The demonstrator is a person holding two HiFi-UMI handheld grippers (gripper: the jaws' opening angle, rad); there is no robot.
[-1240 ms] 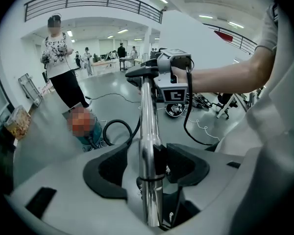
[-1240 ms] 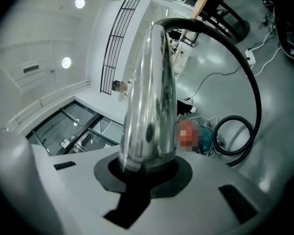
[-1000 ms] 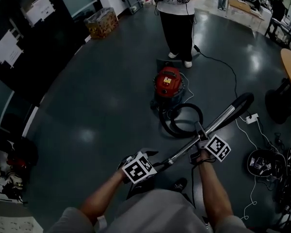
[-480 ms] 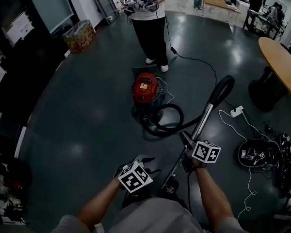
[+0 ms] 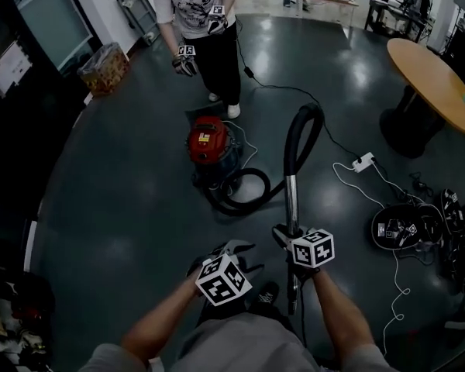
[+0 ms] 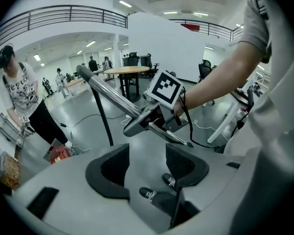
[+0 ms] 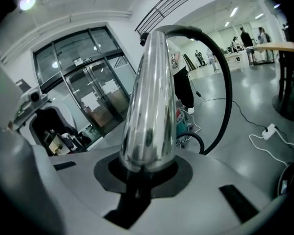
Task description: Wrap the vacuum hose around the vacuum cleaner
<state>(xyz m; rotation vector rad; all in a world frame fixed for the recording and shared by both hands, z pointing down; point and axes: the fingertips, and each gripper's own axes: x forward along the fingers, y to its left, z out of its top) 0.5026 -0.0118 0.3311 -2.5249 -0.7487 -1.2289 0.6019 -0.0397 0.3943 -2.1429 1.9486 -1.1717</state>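
Observation:
A red vacuum cleaner [image 5: 208, 141] stands on the dark floor ahead of me. Its black hose [image 5: 240, 198] loops on the floor beside it, then rises and arches [image 5: 305, 124] into a shiny metal wand [image 5: 292, 200]. My right gripper [image 5: 288, 235] is shut on that wand, which points away from me almost straight ahead. In the right gripper view the wand [image 7: 151, 106] fills the space between the jaws [image 7: 146, 173], with the hose [image 7: 226, 97] curving down behind it. My left gripper [image 5: 236, 249] hangs open beside it with nothing between its pads [image 6: 147, 163]. From there I see the wand [image 6: 112, 95] held up.
A person [image 5: 201, 29] stands just behind the vacuum. A round wooden table [image 5: 434, 67] is at the far right. A power strip with white cable [image 5: 362, 162] and a heap of cables and gear [image 5: 418, 227] lie at right. A box [image 5: 103, 69] sits far left.
The wand has swung from slanting up to the right to pointing nearly straight ahead, its hose bend rising. Both grippers have shifted sideways with it. The left one stays open.

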